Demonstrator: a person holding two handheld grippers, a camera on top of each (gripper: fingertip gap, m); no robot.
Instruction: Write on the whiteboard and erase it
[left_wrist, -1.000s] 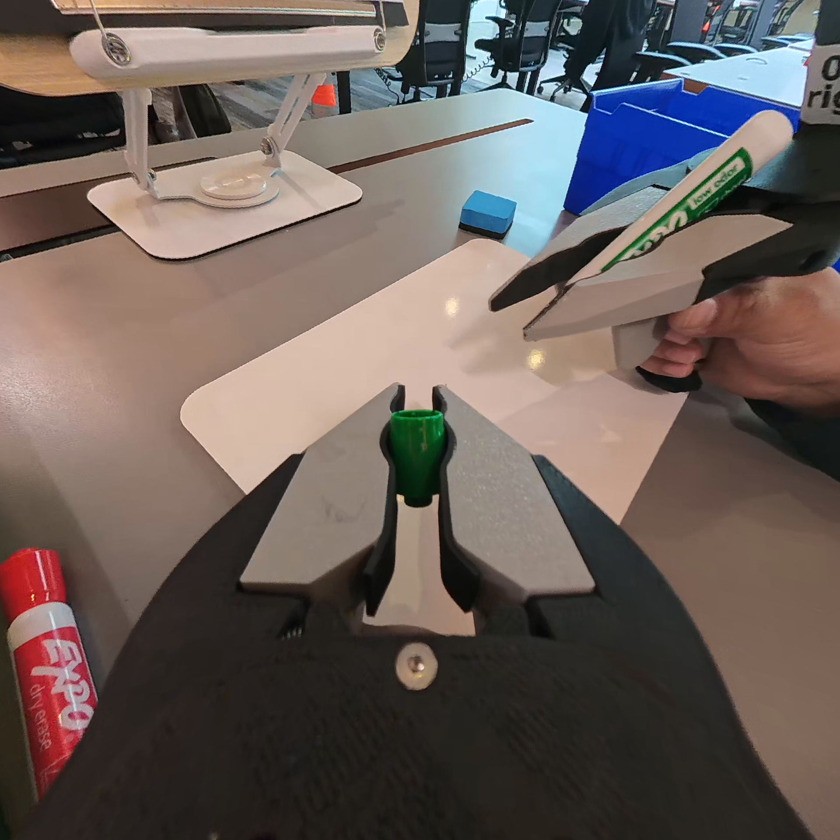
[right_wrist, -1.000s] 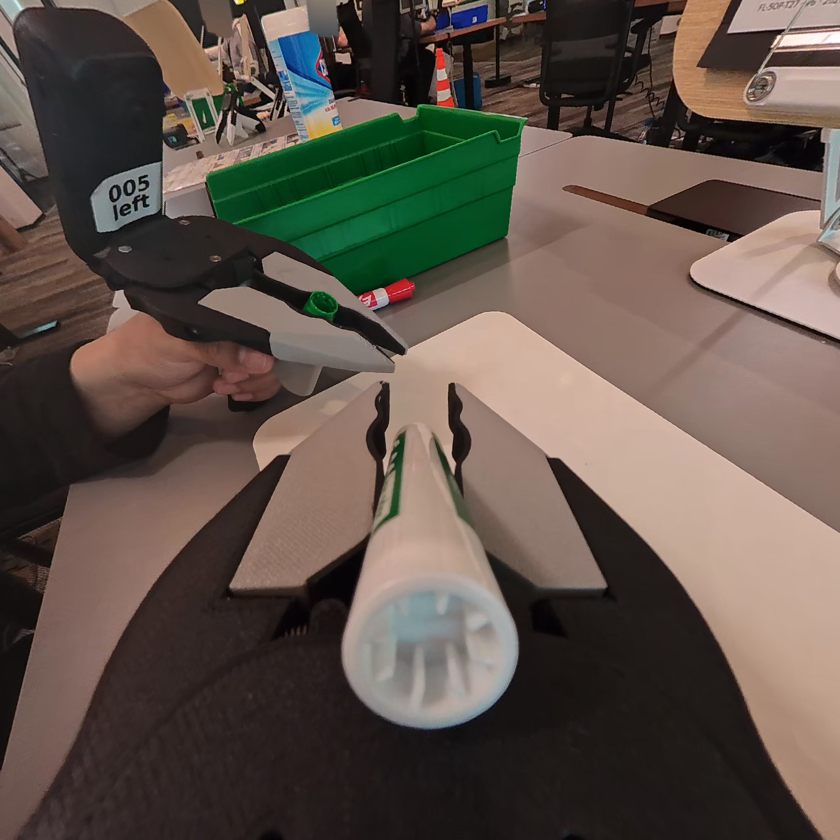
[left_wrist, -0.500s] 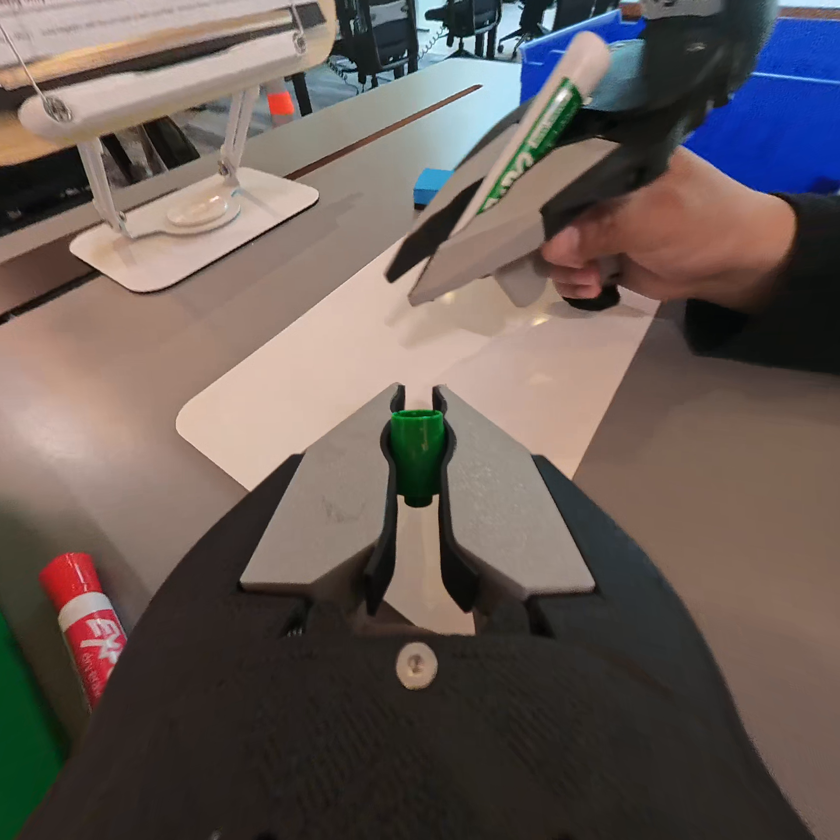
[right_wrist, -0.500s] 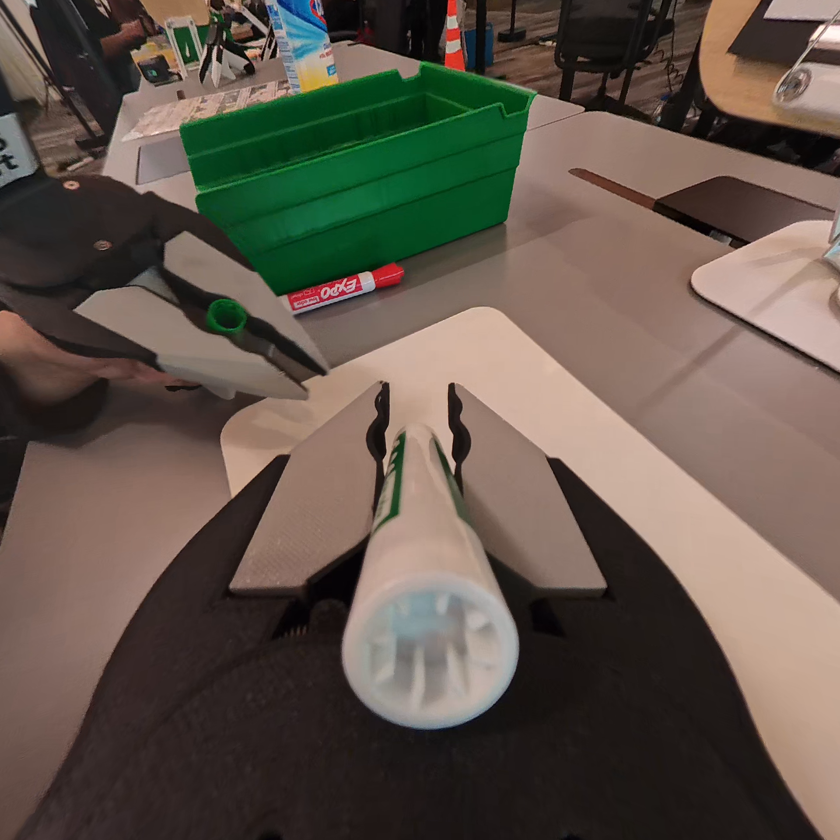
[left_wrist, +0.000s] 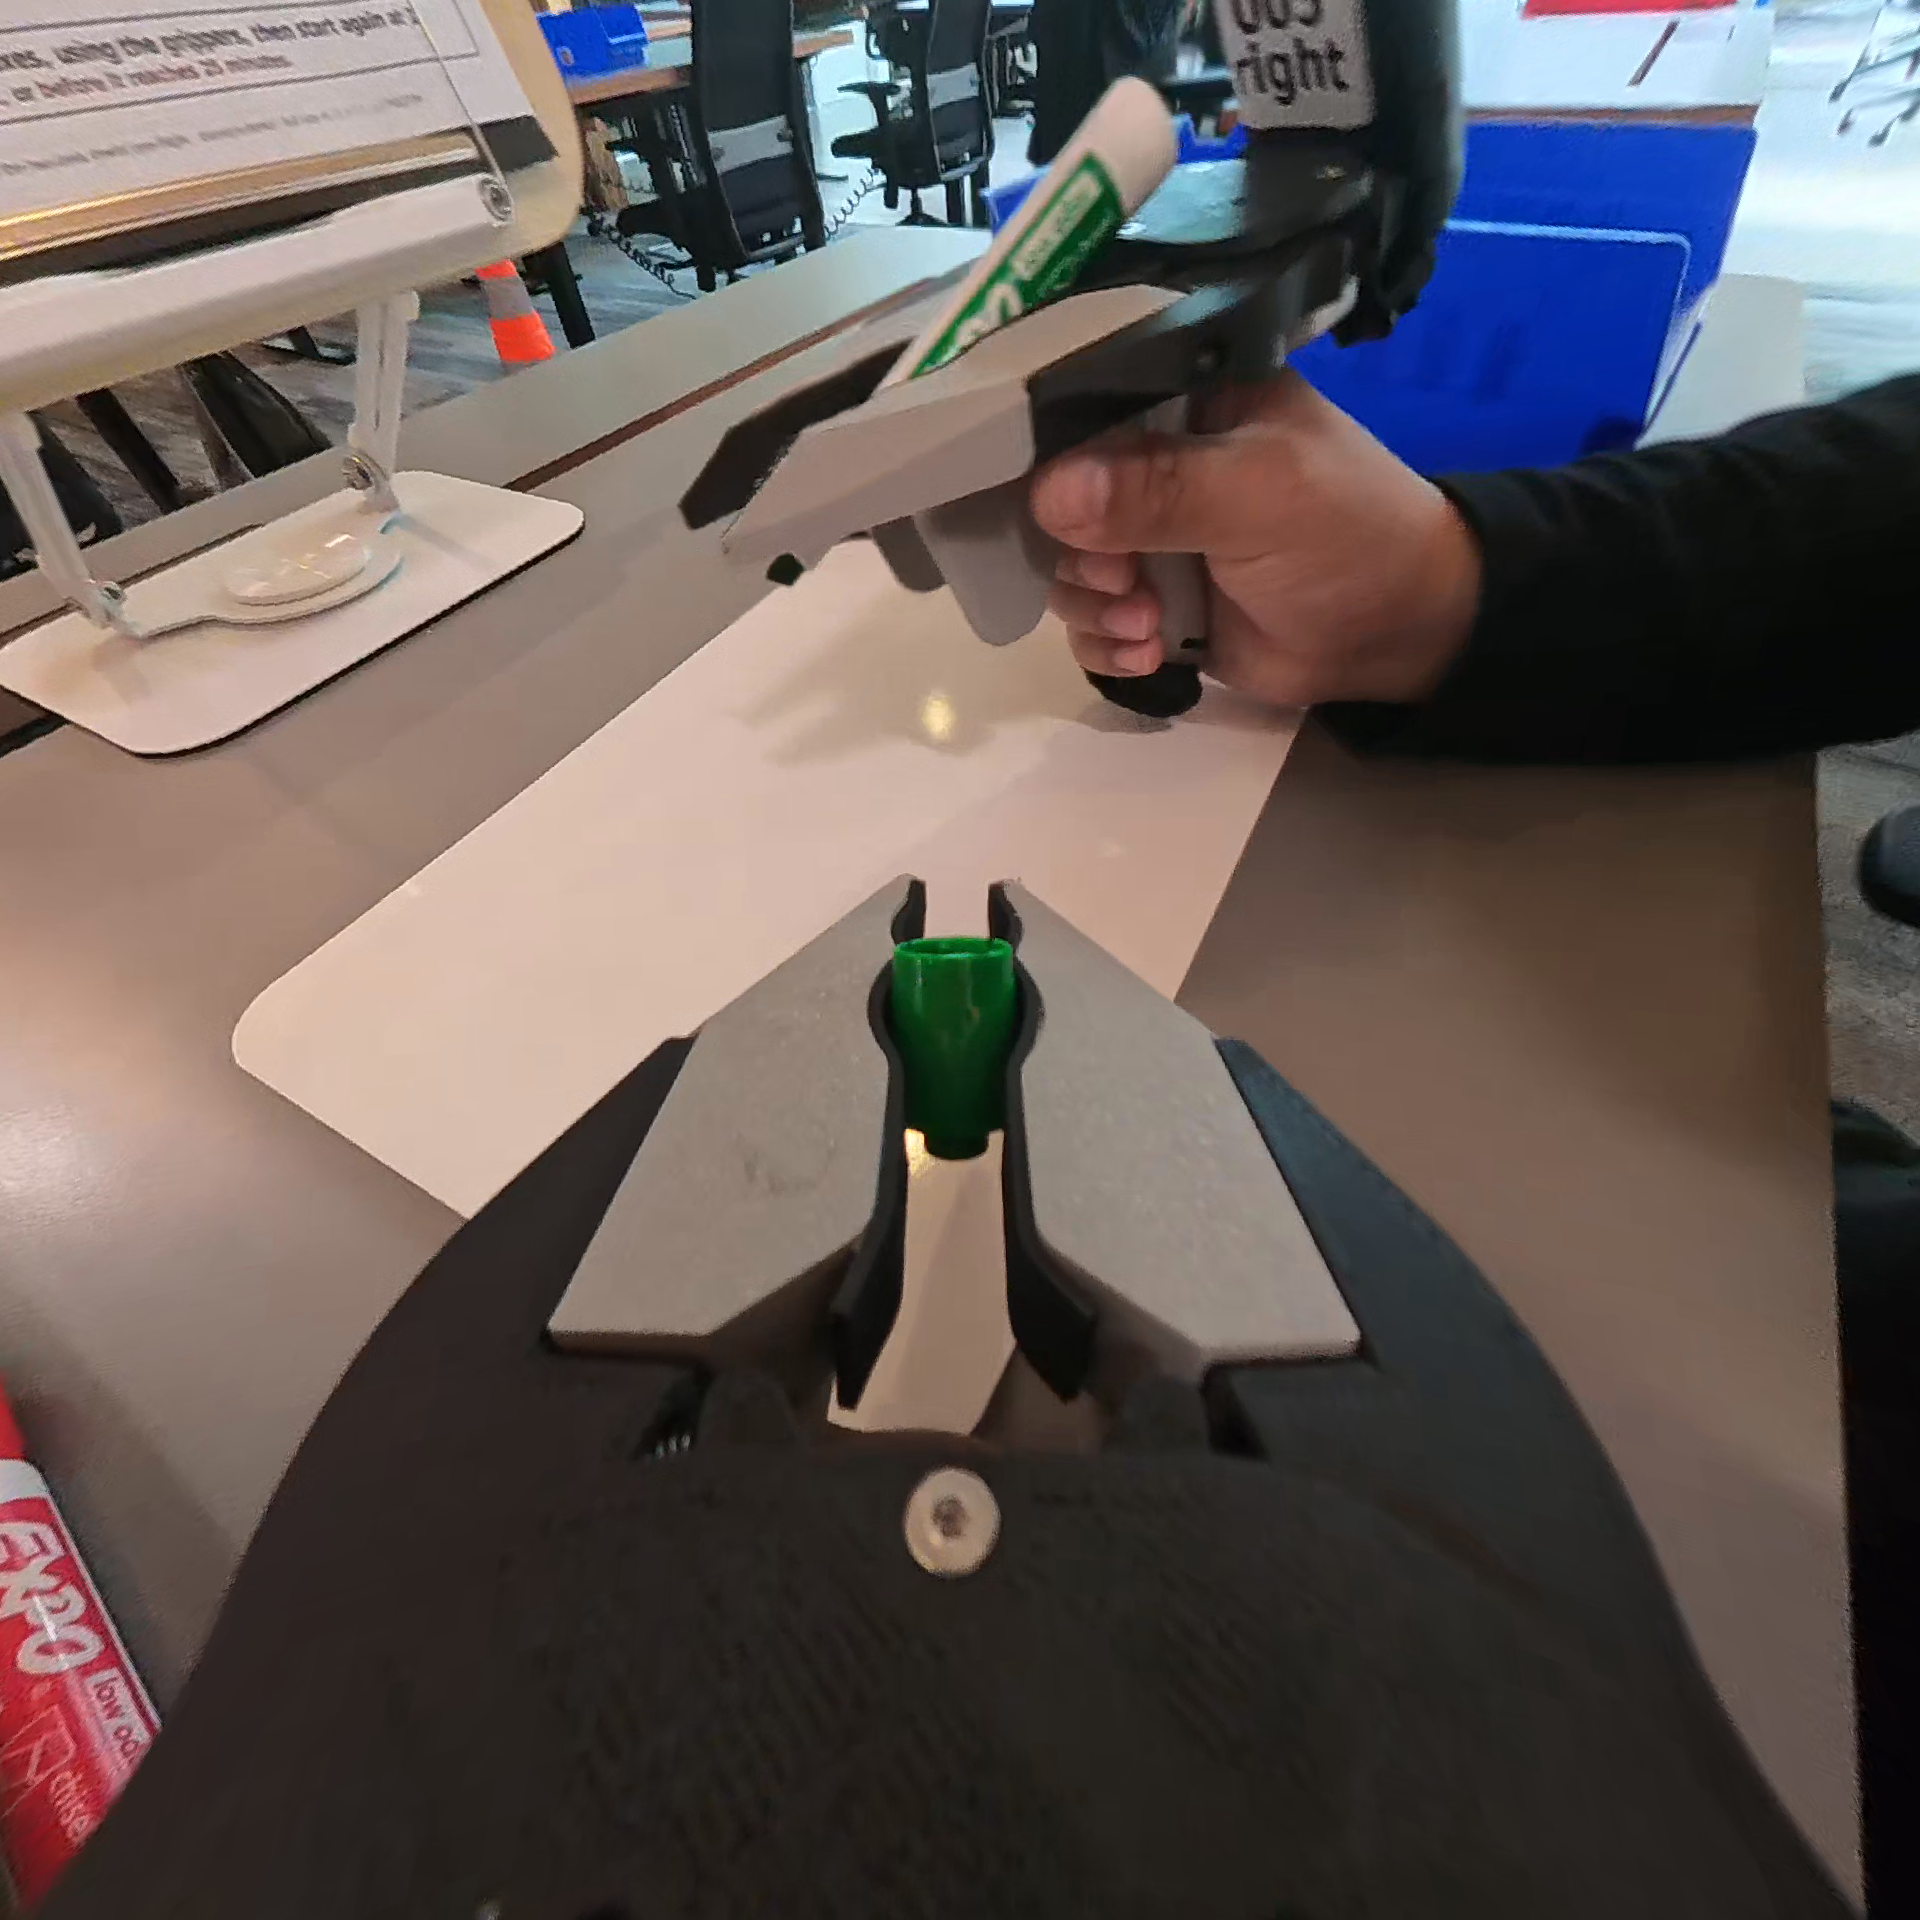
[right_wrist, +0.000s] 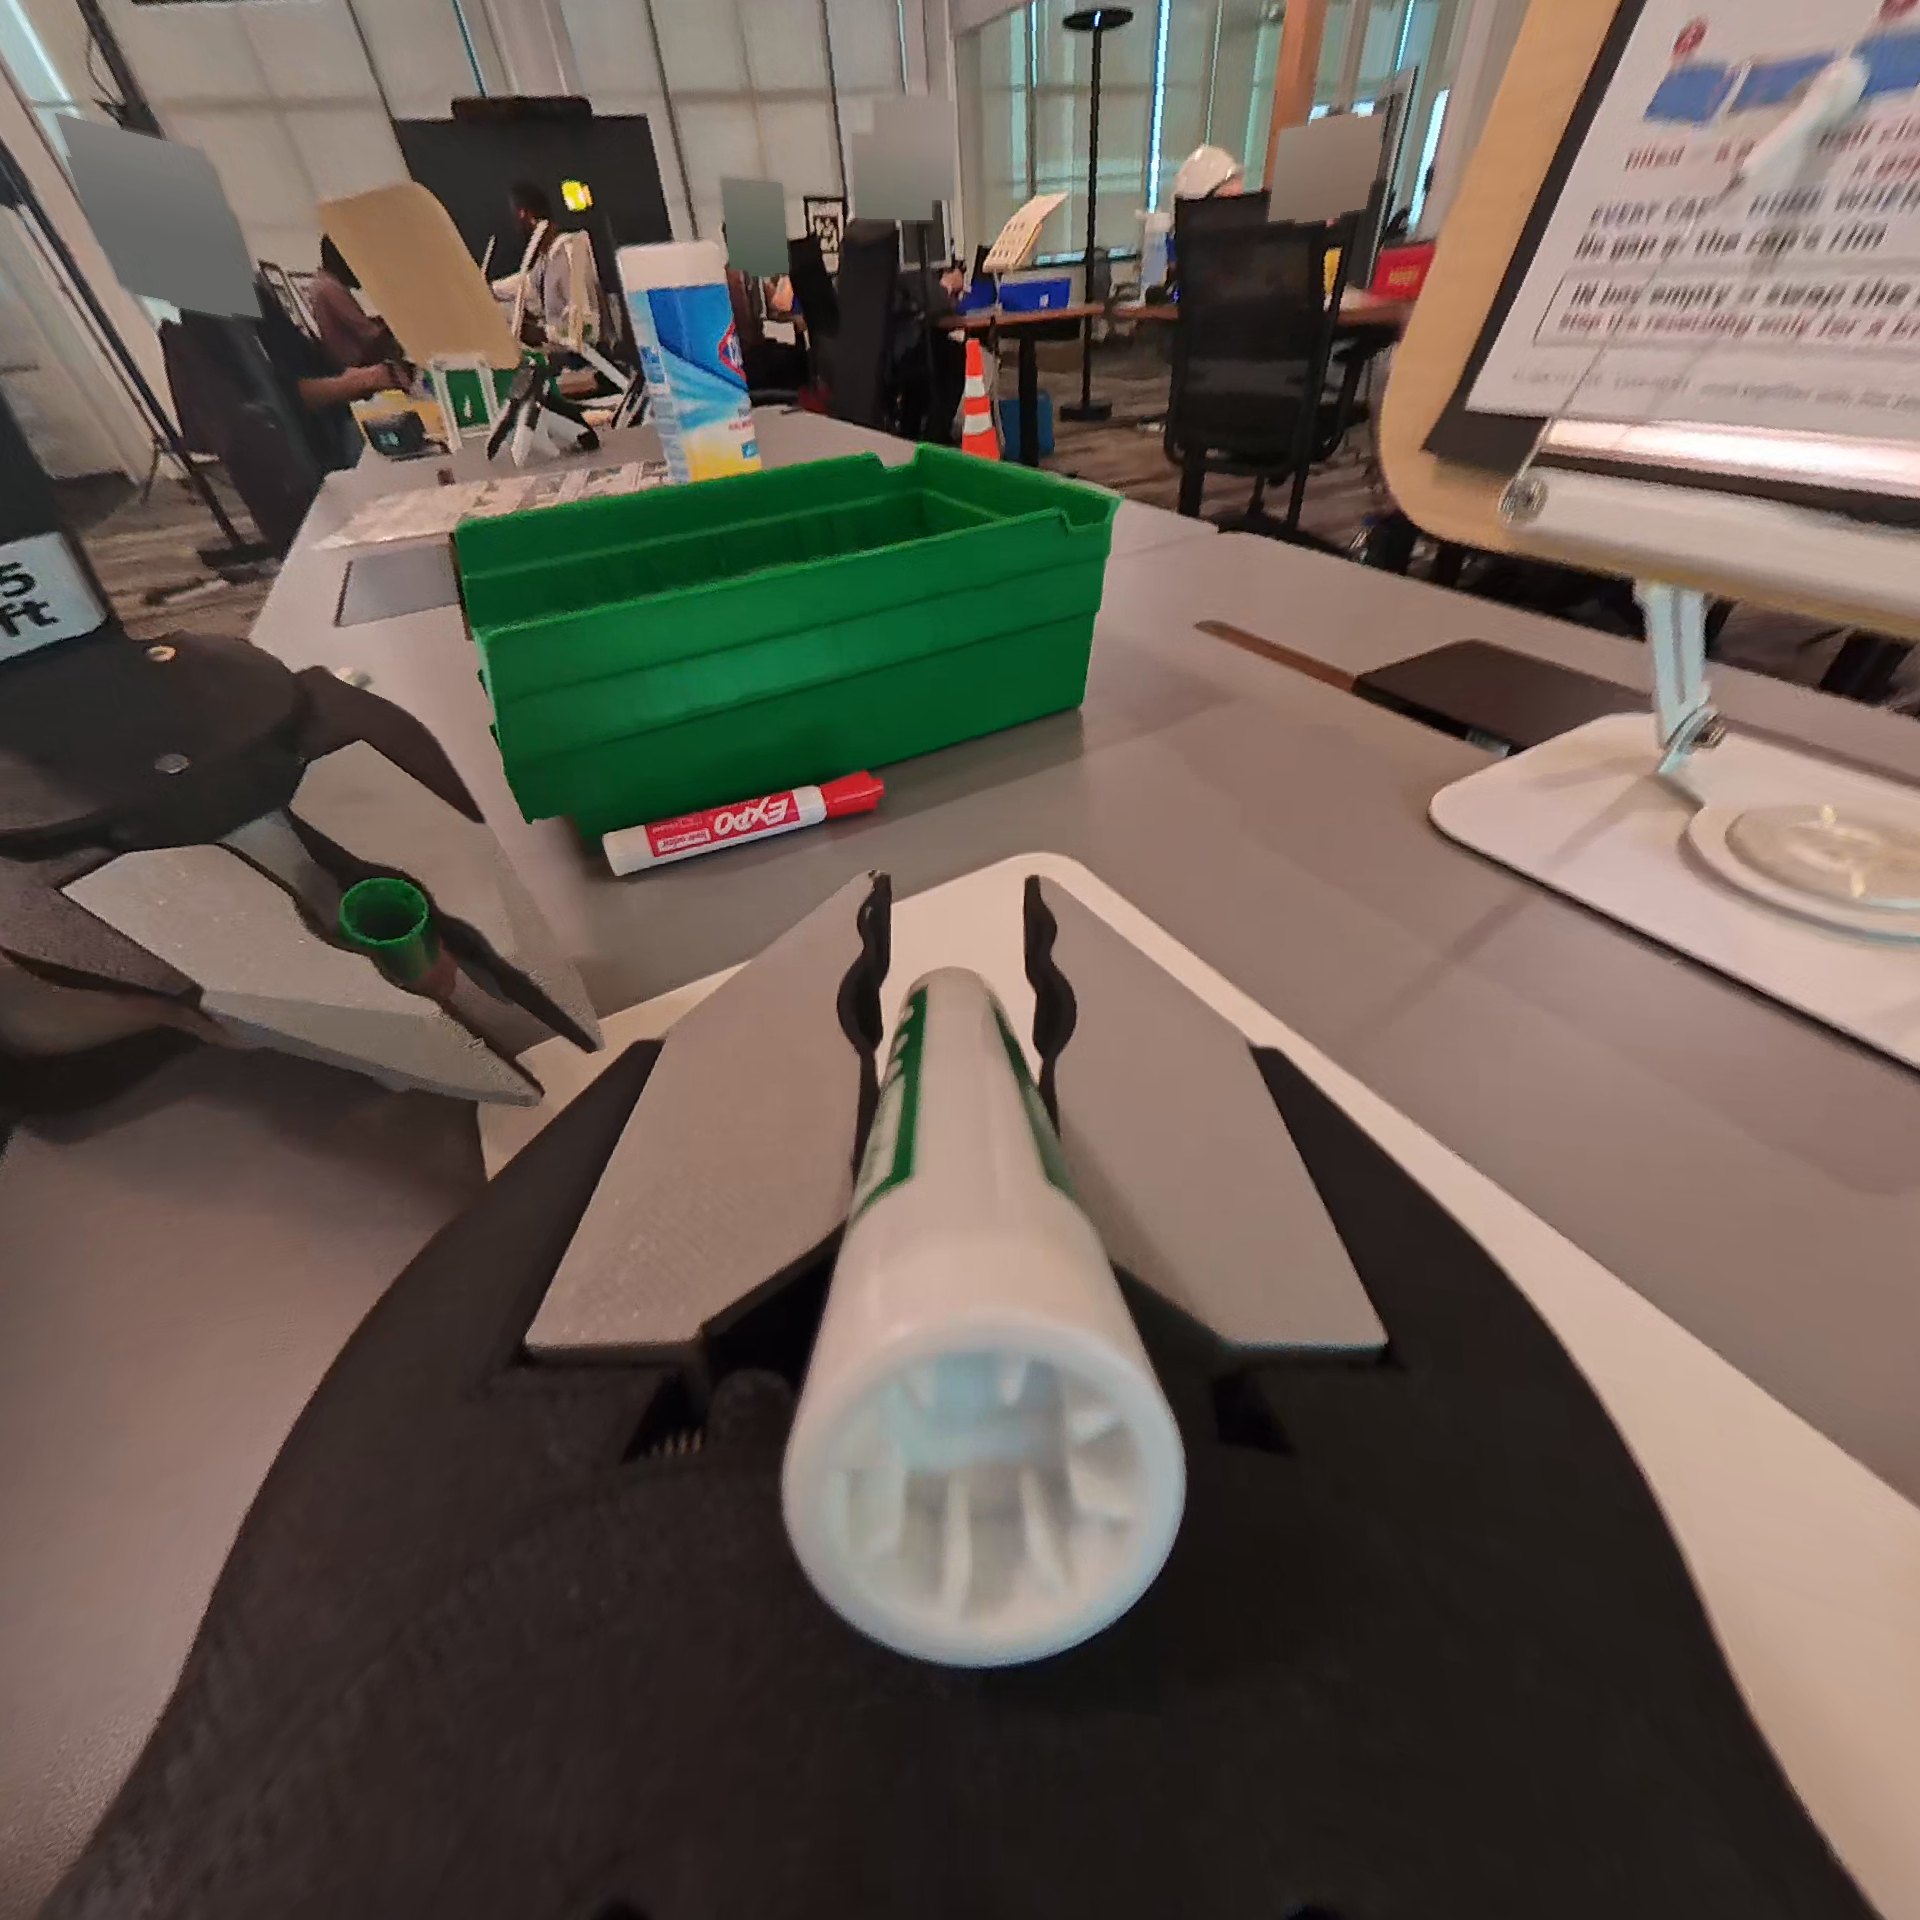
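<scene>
Left hand-held gripper (left_wrist: 954, 902) is pinching a green marker cap (left_wrist: 954, 1029) between its fingers, open end of the cap facing forward. It hangs over the near corner of the whiteboard (left_wrist: 665, 883), which lies flat on the grey table (left_wrist: 1507, 1039).

Right hand-held gripper (right_wrist: 956, 894) is clamped on a white marker with a green label (right_wrist: 977, 1195); the butt end points back at the camera, and the tip is hidden between the fingers in that view. From the left wrist view the same gripper (left_wrist: 727, 509) sits ahead and to the right, raised above the far part of the whiteboard, marker barrel (left_wrist: 1039, 239) angled up and back, a hand (left_wrist: 1247, 561) around the grip. A small dark tip (left_wrist: 784, 568) shows just under its fingers, clear of the board.

No marks visible on the whiteboard.

Red marker (right_wrist: 743, 821) lies capped on the table ahead-left of the right gripper, just in front of a green bin (right_wrist: 790, 644). It also shows at the left gripper's near left (left_wrist: 52, 1714). White stand (left_wrist: 260, 603) ahead-left of the left gripper, blue bin (left_wrist: 1538, 312) behind the right one.
</scene>
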